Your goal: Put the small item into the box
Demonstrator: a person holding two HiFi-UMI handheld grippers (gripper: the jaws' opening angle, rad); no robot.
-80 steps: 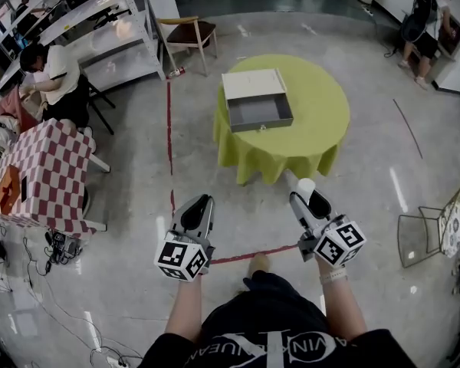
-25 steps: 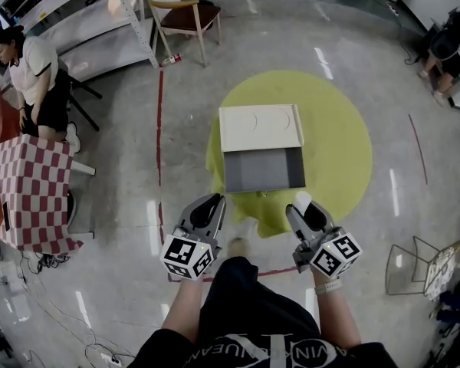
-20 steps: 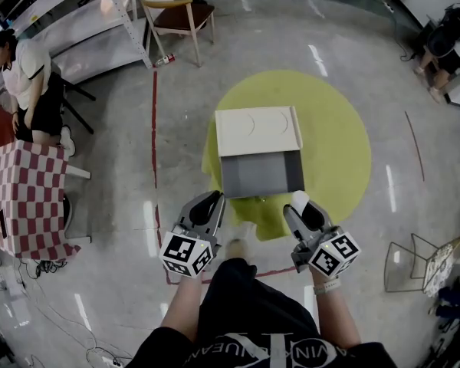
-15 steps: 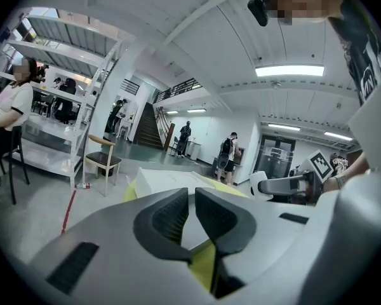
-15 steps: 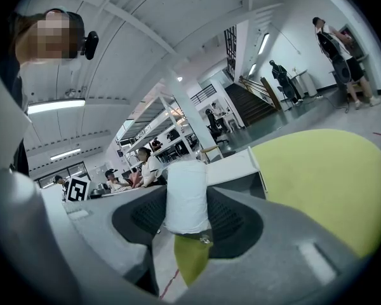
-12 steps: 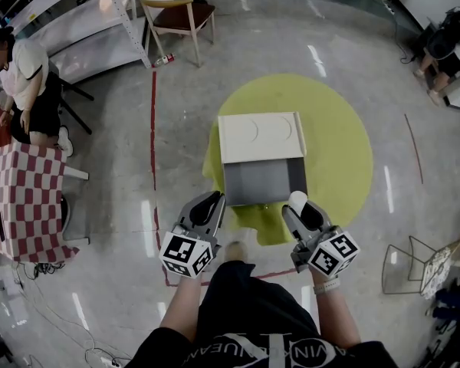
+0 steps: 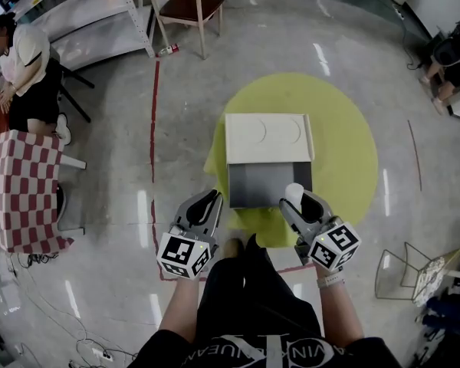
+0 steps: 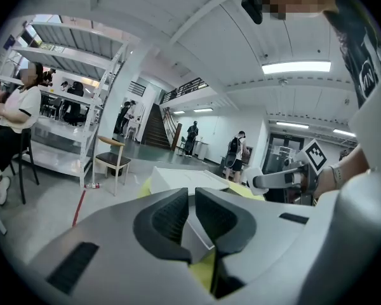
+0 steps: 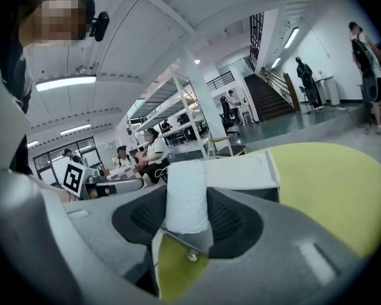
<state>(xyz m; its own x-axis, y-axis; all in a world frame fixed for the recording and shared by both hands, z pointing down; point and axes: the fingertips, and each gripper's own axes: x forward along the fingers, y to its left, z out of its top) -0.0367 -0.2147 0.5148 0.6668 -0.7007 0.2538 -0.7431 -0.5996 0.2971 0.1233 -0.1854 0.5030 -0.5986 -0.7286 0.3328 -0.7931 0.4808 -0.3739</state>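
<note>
We hold the small white cylinder [image 9: 186, 196], smooth and matte, clamped in our right gripper [image 7: 300, 199] at the near edge of the open grey box [image 7: 257, 184]. Our left gripper [image 7: 211, 198] is closed and empty, its dark pads ribbed.

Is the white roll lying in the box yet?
No, the roll is clamped between the right hand-held gripper's jaws.

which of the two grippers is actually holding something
The right gripper: its fingers are clamped on a small white roll. The left gripper has its fingers nearly together, with nothing between them.
</note>
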